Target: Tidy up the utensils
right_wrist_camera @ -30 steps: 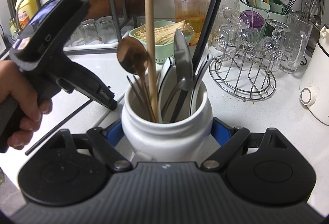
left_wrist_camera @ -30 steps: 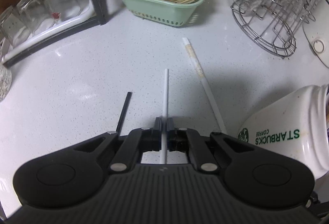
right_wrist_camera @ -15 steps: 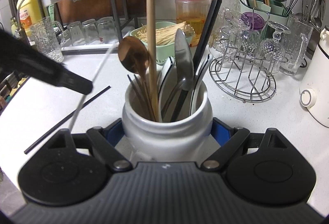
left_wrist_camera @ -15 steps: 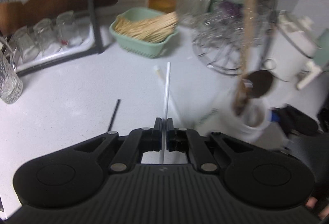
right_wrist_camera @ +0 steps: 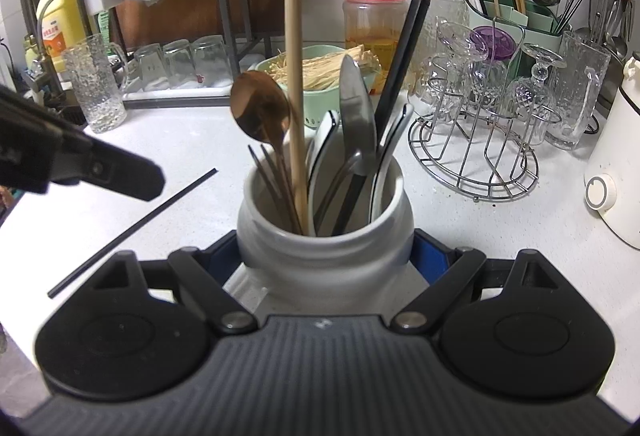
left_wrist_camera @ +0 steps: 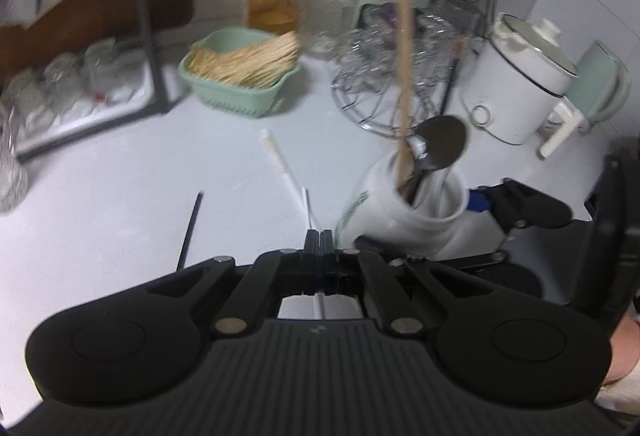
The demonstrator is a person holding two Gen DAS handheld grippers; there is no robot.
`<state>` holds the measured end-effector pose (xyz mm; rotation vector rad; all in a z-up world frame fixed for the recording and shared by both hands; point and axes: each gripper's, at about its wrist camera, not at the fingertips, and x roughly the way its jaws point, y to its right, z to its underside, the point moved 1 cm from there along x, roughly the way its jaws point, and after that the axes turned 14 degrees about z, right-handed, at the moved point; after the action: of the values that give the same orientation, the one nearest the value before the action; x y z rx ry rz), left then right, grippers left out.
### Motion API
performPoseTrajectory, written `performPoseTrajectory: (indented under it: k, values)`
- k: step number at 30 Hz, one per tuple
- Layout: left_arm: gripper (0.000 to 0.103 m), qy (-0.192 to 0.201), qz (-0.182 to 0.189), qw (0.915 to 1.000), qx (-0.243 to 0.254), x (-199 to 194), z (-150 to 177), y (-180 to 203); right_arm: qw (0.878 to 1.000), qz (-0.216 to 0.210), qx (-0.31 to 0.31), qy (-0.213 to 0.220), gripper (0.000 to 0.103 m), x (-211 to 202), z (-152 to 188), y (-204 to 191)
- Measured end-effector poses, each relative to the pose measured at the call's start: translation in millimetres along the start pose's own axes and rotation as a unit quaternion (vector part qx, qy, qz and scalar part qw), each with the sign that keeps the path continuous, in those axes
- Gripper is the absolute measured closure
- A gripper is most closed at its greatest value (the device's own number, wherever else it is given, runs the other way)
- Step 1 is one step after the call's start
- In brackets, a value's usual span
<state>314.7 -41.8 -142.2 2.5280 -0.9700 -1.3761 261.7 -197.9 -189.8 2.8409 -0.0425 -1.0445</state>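
Mostly done imo: white jar [right_wrist_camera: 324, 240] near centre, clamped in right gripper [right_wrist_camera: 325, 256], already stuffed with spoons and sticks. Left gripper [left_wrist_camera: 319, 236] jaws together on one white chopstick [left_wrist_camera: 307, 206], just left of jar. Still on counter: one white chopstick [left_wrist_camera: 280, 164], one black chopstick [right_wrist_camera: 132, 232].
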Motion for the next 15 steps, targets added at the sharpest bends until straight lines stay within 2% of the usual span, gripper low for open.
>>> performPoseTrajectory:
  k: [7, 12, 15]
  values:
    - [0.102, -0.028, -0.003, 0.9983, -0.052, 19, 27, -36, 1.0, 0.006, 0.006, 0.003, 0.013, -1, 2, 1]
    - [0.1, -0.034, -0.011, 0.997, -0.068, 40, 34, -44, 1.0, 0.013, 0.007, -0.003, 0.013, -1, 1, 9]
    - [0.081, -0.027, -0.035, 0.9973, -0.059, 42, 35, -47, 1.0, 0.013, 0.004, -0.006, 0.013, -3, 3, 14]
